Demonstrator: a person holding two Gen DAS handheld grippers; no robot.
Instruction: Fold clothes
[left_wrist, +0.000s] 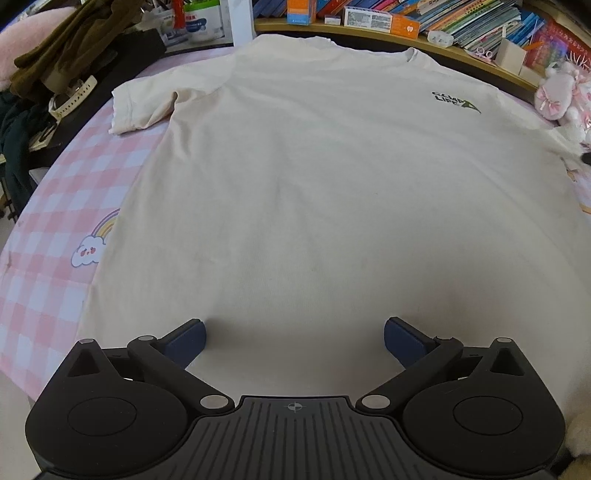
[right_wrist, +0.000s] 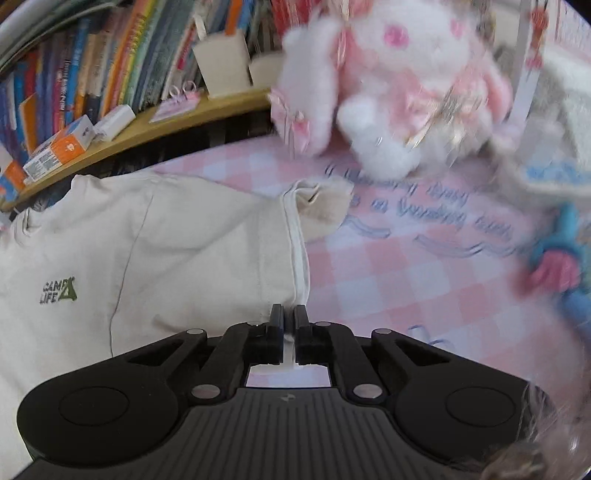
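Right wrist view shows my right gripper (right_wrist: 289, 325) clenched on the sleeve hem (right_wrist: 300, 266) of the limp cream T-shirt (left_wrist: 314, 192) spread on the checked bedsheet (right_wrist: 406, 280), my left gripper (left_wrist: 294, 338) released above its lower body; hems hold best

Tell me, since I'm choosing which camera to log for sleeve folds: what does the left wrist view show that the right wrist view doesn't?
Only the left wrist view shows the open left gripper over the shirt's lower body, the shirt's left sleeve, a rainbow-and-cloud print and a pile of dark clothes. Only the right wrist view shows the right gripper shut on the hem of the right sleeve, and blurred writing on the sheet. Both share the cream T-shirt, its CAMP LIFE logo, the pink checked sheet, the bookshelf and the pink plush rabbit.
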